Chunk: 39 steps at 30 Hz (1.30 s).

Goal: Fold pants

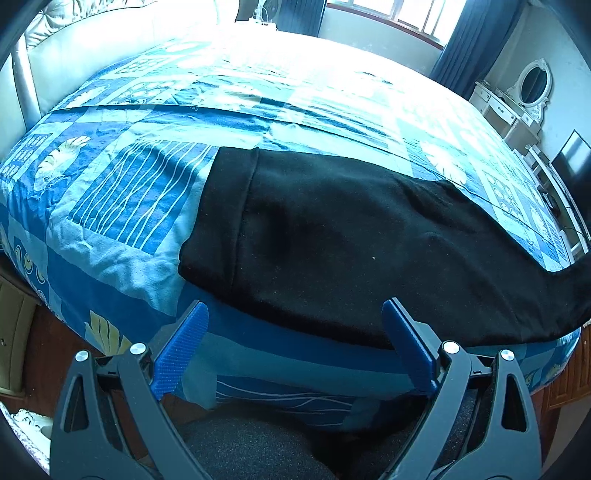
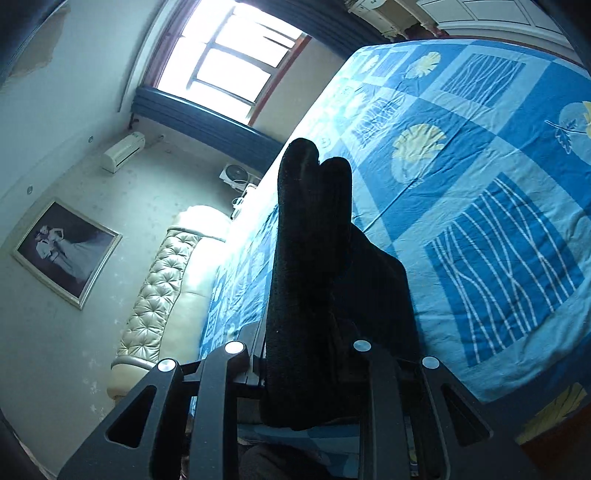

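Left wrist view: one pair of black pants (image 1: 351, 240) lies flat across the near edge of one bed covered by a blue patterned bedspread (image 1: 140, 206). My left gripper (image 1: 295, 332) hangs just short of the cloth with its jaws wide apart and nothing between them; two blue fingertips (image 1: 181, 350) show, both clear of the fabric. One waistband or hem band runs down the garment's left end. The pants' right end slides out of the picture at the lower right, so their full length is cut off. Behind the bed stand one padded headboard (image 1: 85, 62), one window (image 1: 399, 14) and one white dressing table with an oval mirror (image 1: 532, 85); bright light washes out the far bedspread.

Right wrist view: my right gripper (image 2: 306, 354) is closed on a bunched fold of the same pants (image 2: 310, 258), which rises from between the jaws as two rounded lobes. Both fingertips are hidden by the cloth. More dark fabric trails to the right onto the bedspread (image 2: 480, 184), its outline hard to make out. One framed picture (image 2: 66, 251), one wall air conditioner (image 2: 123, 151) and one window (image 2: 236, 62) are visible.
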### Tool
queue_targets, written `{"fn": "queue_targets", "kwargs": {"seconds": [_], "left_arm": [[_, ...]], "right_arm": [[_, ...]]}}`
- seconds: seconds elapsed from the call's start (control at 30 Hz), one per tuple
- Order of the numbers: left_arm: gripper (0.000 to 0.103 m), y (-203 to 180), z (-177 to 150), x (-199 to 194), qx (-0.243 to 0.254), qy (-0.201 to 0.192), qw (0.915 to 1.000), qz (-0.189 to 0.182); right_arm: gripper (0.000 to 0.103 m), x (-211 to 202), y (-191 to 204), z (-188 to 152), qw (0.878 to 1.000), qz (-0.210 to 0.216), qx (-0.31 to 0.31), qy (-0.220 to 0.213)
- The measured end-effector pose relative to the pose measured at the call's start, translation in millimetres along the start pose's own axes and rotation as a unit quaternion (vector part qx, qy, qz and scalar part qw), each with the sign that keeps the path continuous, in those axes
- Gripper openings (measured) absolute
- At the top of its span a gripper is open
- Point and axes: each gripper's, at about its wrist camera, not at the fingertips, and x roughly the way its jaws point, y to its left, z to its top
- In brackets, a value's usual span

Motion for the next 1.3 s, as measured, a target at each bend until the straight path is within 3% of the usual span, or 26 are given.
{"fn": "queue_targets", "kwargs": {"seconds": [0.23,0.57,0.73,0.9,1.07,1.13,1.3], "left_arm": [[0.095,-14.1,0.3,-8.2,0.017,-0.010,0.9998,-0.006],[0.095,-39.1,-9.1,-11.0,0.062,-0.020,0.9979,0.006],[0.095,-41.8,-10.3,-12.3,0.065,-0.022,0.9977,0.005],[0.095,-42.2,-10.6,-11.8,0.063,-0.020,0.9978,0.003],[0.095,-42.4,-10.1,-11.3,0.063,-0.019,0.9978,0.002],[0.095,-43.3,-10.4,-11.2,0.063,-0.019,0.9979,0.001],[0.095,-45.3,-11.0,-10.8,0.065,-0.018,0.9977,0.001]], "right_arm": [[0.023,74.1,60.4,-34.2,0.997,-0.022,-0.054,0.046],[0.023,185.7,85.5,-102.4,0.983,-0.100,-0.103,0.114],[0.023,230.8,83.4,-132.3,0.968,-0.154,-0.135,0.145],[0.023,255.8,87.3,-157.1,0.943,-0.221,-0.195,0.152],[0.024,270.4,99.5,-176.2,0.911,-0.275,-0.265,0.155],[0.028,273.6,102.1,-179.6,0.907,-0.279,-0.273,0.158],[0.034,281.9,106.1,-188.6,0.914,-0.260,-0.259,0.170]]}}
